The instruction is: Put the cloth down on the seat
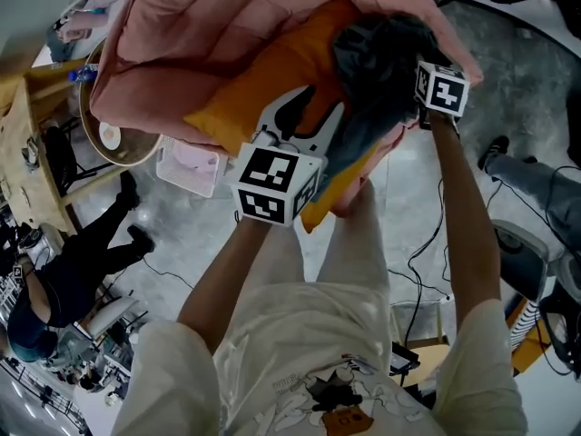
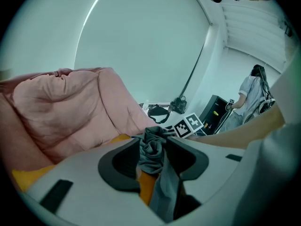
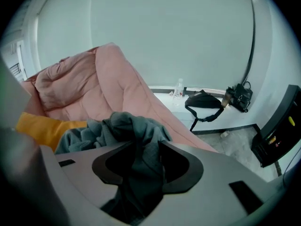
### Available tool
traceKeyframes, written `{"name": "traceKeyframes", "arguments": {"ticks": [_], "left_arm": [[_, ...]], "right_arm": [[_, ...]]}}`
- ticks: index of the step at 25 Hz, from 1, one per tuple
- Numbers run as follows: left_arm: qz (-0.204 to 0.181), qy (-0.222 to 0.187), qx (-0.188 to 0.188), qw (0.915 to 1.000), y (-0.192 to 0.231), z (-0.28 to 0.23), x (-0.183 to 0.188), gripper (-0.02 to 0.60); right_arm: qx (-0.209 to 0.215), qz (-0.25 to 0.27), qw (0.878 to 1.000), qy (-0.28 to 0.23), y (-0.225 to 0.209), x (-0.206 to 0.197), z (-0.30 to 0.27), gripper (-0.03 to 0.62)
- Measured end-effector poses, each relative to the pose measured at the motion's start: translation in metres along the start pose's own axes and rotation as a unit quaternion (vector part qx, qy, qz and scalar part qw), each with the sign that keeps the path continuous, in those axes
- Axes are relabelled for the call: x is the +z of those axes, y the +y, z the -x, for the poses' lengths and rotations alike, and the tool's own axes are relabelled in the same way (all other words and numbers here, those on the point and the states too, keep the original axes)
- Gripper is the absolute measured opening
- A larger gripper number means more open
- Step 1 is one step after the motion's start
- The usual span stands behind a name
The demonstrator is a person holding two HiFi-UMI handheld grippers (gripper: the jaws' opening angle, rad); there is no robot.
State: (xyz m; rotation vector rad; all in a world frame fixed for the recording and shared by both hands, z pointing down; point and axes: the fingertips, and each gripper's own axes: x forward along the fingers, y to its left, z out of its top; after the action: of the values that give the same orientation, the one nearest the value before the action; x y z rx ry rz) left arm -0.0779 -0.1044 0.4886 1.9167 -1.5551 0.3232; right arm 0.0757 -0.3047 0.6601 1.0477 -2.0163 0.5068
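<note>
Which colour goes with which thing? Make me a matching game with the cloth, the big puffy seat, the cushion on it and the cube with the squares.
Things:
1. cloth
2. seat
3. cushion
4. marker cube

Colours:
A. orange
B. black and white
C. grey
D. pink

Pairs: 1-C, 2-D, 3-A, 4-B

The dark grey cloth (image 1: 381,53) is lying crumpled on the pink quilted seat's (image 1: 200,25) orange cushion (image 1: 263,75); one end is trailing over the front edge.
</note>
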Motion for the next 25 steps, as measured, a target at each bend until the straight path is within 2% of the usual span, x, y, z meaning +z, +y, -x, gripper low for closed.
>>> {"name": "traceKeyframes", "arguments": {"ticks": [3,11,15,16,18,20,22,25], "left_arm": [[-0.006,-0.002,-0.008,0.9999,-0.004,0.003,0.008,0.184],[-0.017,-0.007,-0.026,0.9995,-0.013,0.02,0.03,0.184],[-0.016,-0.011,-0.028,0.9994,-0.014,0.036,0.032,0.161],[-0.012,-0.01,-0.021,0.9997,-0.012,0.041,0.032,0.138],[-0.005,-0.006,0.0,1.0,-0.007,0.051,0.034,0.053],[-0.001,-0.008,0.007,0.9999,-0.003,0.062,0.04,0.008],[0.0,-0.011,0.004,0.9999,0.001,0.076,0.045,0.005],[-0.002,-0.01,-0.003,0.9999,0.0,0.098,0.042,0.005]], "right_arm": [[0.002,-0.011,1.0,-0.013,0.006,0.005,0.016,0.204],[-0.004,-0.036,0.998,-0.05,0.021,0.024,0.074,0.204],[-0.002,-0.035,0.997,-0.071,0.041,0.031,0.107,0.202],[-0.003,-0.037,0.996,-0.076,0.045,0.033,0.117,0.192],[-0.008,-0.042,0.995,-0.088,0.051,0.037,0.137,0.171],[-0.019,-0.046,0.994,-0.098,0.057,0.042,0.157,0.149],[-0.031,-0.048,0.993,-0.106,0.065,0.047,0.176,0.115],[-0.036,-0.051,0.992,-0.114,0.081,0.045,0.203,0.107]]}}
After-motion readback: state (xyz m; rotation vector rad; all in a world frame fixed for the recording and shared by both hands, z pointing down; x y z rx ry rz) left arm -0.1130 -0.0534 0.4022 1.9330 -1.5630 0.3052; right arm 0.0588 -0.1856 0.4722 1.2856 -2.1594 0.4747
